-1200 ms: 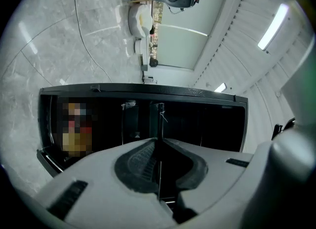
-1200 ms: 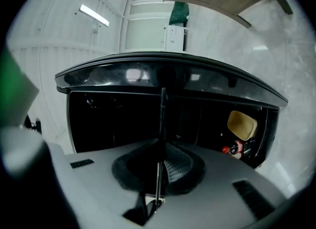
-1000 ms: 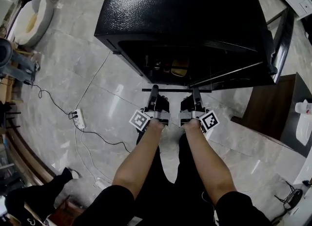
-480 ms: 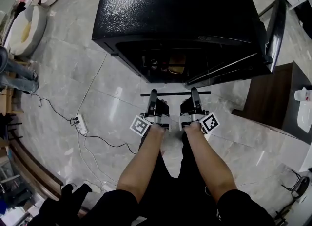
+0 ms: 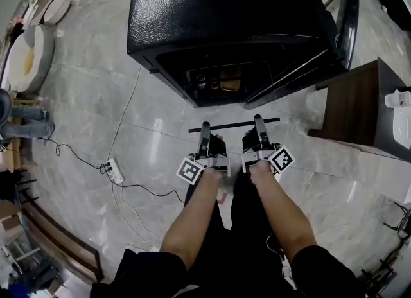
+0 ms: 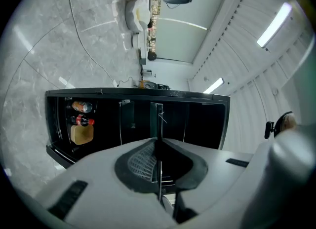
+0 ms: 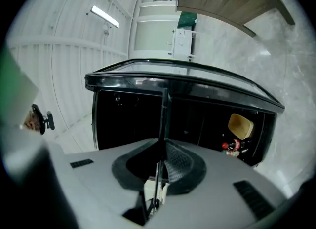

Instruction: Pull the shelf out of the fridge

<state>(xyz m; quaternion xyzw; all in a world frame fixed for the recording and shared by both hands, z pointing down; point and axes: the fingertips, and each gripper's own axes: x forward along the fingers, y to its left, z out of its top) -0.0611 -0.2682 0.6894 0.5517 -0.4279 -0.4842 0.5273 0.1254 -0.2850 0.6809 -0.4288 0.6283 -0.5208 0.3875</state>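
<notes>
Clearance looks fine to me: left gripper (image 5: 205, 128) and right gripper (image 5: 258, 122) clench the thin dark-edged shelf (image 5: 234, 125) by its front edge over open grey marble floor (image 5: 148, 142), near the open black fridge (image 5: 225, 14).

The fridge (image 5: 231, 14) stands ahead of me, its door (image 5: 347, 8) swung open at the right and bottles (image 5: 201, 83) inside. The shelf (image 5: 234, 125) hangs before the opening, clear of it, with my left gripper (image 5: 205, 130) and right gripper (image 5: 258, 123) clamped on it side by side. A power strip (image 5: 115, 171) lies on the floor at my left, and a table (image 5: 350, 107) stands at my right.
</notes>
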